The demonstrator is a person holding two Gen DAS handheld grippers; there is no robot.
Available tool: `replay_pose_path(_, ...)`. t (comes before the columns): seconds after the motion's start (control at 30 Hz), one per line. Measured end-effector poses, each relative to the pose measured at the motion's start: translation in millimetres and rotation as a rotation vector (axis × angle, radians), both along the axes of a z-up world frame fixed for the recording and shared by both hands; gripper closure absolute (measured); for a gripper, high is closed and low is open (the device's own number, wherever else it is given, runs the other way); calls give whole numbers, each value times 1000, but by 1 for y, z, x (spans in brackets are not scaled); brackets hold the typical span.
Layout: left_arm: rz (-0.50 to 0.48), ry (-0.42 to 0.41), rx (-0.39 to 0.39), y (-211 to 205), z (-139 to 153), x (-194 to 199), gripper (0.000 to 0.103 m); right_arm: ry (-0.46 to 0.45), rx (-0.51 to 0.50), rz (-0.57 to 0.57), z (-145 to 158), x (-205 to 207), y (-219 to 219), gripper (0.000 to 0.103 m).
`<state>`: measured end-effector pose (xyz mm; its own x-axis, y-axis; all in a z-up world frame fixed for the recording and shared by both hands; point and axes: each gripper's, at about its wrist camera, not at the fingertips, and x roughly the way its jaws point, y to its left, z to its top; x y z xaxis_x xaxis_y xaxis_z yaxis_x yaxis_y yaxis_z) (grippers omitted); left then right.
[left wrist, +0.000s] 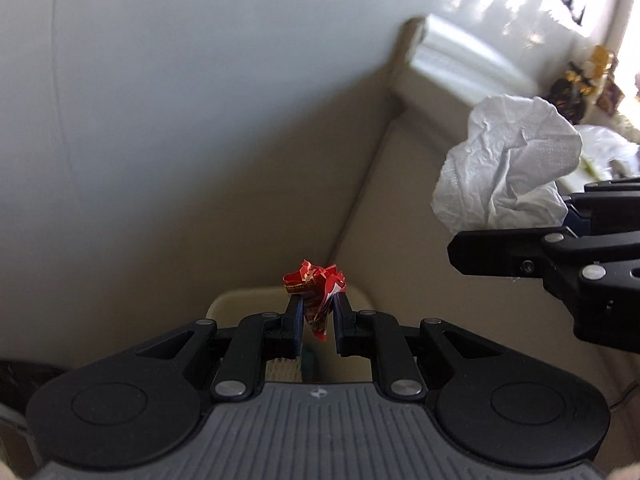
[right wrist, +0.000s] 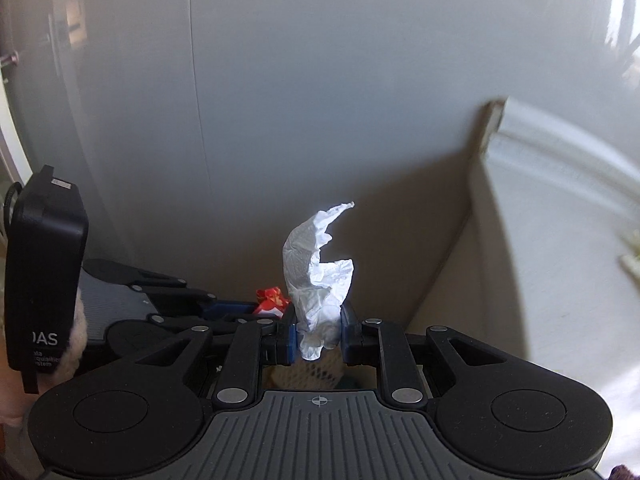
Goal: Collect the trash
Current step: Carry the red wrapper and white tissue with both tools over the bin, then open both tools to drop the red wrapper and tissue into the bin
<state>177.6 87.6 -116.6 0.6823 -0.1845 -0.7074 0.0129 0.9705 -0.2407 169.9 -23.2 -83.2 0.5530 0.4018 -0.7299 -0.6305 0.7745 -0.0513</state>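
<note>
In the left wrist view my left gripper point(left wrist: 318, 306) is shut on a crumpled red wrapper point(left wrist: 314, 286), which sticks up between the pads. Just below its fingers shows the pale rim of a container point(left wrist: 222, 300). To the right, my right gripper point(left wrist: 500, 226) reaches in sideways, shut on a crumpled white tissue point(left wrist: 508, 164). In the right wrist view the right gripper point(right wrist: 319, 332) pinches that tissue point(right wrist: 312, 272), which stands upright above the pads. The left gripper point(right wrist: 256, 312) with the red wrapper point(right wrist: 272, 300) lies close to its left. A pale mesh shows under the fingers point(right wrist: 316, 374).
A white wall panel point(left wrist: 180, 100) fills the background, close ahead of both grippers. Beige floor point(left wrist: 400, 184) runs along its foot to a white ledge point(left wrist: 460, 52). Cluttered items point(left wrist: 576, 80) sit at the far right. A black box point(right wrist: 44, 272) rides on the left gripper.
</note>
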Motion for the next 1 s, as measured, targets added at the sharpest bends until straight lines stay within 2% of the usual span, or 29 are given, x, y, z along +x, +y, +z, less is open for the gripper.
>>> replay_pose_path(0.4, 13, 169, -5, 3, -58, 16, 88, 114, -119, -28, -67, 29, 18, 81)
replay_pose_path(0.53, 26, 196, -2, 2, -70, 21, 87, 122, -156, -27, -79, 36, 23, 81)
replay_pose_path(0.63, 16, 202, 8, 1, -75, 22, 82, 126, -157, -32, -83, 37, 25, 80)
replay_pose_path(0.67, 15, 206, 11, 1, -76, 22, 78, 134, -156, -37, -84, 37, 24, 77)
replay_pose_path(0.73, 7, 214, 12, -1, -77, 26, 74, 150, -152, -37, -86, 40, 24, 64)
replay_pose_path(0.77, 5, 219, 13, -1, -79, 26, 69, 153, -151, -36, -86, 43, 23, 61)
replay_pose_path(0.8, 7, 222, 14, -1, -78, 26, 62, 154, -151, -37, -86, 44, 23, 52)
replay_pose_path(0.83, 7, 223, 14, 0, -80, 28, 60, 154, -150, -37, -87, 49, 23, 46)
replay_pose_path(1.0, 9, 229, 17, -2, -80, 29, 49, 154, -148, -28, -83, 47, 22, 42)
